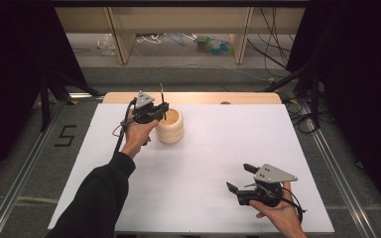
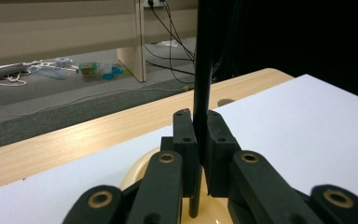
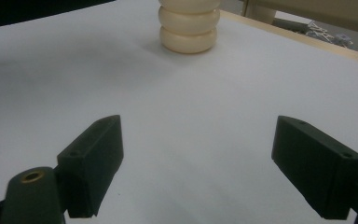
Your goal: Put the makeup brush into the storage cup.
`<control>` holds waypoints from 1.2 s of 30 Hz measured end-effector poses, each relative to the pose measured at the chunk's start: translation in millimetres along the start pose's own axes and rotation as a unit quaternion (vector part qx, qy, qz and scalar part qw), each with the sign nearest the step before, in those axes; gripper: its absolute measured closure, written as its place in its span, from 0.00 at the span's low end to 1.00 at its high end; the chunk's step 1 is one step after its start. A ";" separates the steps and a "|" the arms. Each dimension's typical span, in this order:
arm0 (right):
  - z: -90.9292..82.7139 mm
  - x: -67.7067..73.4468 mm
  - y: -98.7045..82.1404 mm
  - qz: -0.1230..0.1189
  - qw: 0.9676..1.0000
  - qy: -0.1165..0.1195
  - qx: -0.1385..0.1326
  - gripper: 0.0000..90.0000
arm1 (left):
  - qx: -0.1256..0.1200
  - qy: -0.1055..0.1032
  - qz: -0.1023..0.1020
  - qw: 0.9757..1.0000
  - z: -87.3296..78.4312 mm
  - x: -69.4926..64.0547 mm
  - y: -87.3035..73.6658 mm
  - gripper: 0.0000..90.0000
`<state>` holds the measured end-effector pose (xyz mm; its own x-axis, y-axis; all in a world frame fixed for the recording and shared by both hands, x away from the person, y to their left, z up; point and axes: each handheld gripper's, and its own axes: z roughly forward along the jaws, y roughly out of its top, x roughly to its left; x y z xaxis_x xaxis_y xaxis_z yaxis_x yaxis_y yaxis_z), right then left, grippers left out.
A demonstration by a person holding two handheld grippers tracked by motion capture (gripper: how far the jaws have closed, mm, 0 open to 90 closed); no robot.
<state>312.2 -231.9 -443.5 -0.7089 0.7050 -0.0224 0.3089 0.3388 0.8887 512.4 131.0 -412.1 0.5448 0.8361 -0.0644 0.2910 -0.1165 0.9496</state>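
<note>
- Table (image 1: 208, 163) in the high view: a matte white sheet covers it, with a pale wood edge along the far side. The left gripper (image 1: 162, 110) pinches a thin black stick (image 1: 161, 96) upright over the mouth of a cream holder (image 1: 170, 127), a round cup with 3 bulging rings. The right gripper (image 1: 242, 177), black plastic with a grey 3-cornered plate, rests near the front right corner, jaws wide apart and empty. A black "5" (image 1: 65, 135) is marked on the grey floor at left.
- Left gripper view: 2 matte black pads (image 2: 185, 140) clamp the smooth stick (image 2: 201, 84); its lower end hangs inside the holder's glossy rim (image 2: 137, 170).
- Right gripper view: blocky black fingers (image 3: 95, 161) stand wide over bare white sheet (image 3: 191, 116); the ribbed holder (image 3: 189, 28) sits well beyond.
</note>
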 end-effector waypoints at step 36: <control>2.2 1.5 -0.3 -0.003 1.000 0.006 0.006 0.20 | 0.019 0.018 0.013 1.000 -3.8 1.3 -0.6 0.54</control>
<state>312.4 -229.6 -444.8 -0.7184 0.6954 -0.0214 0.3130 0.3504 0.8828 510.0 134.2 -411.6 0.5237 0.8515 -0.0279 0.3070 -0.1581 0.9385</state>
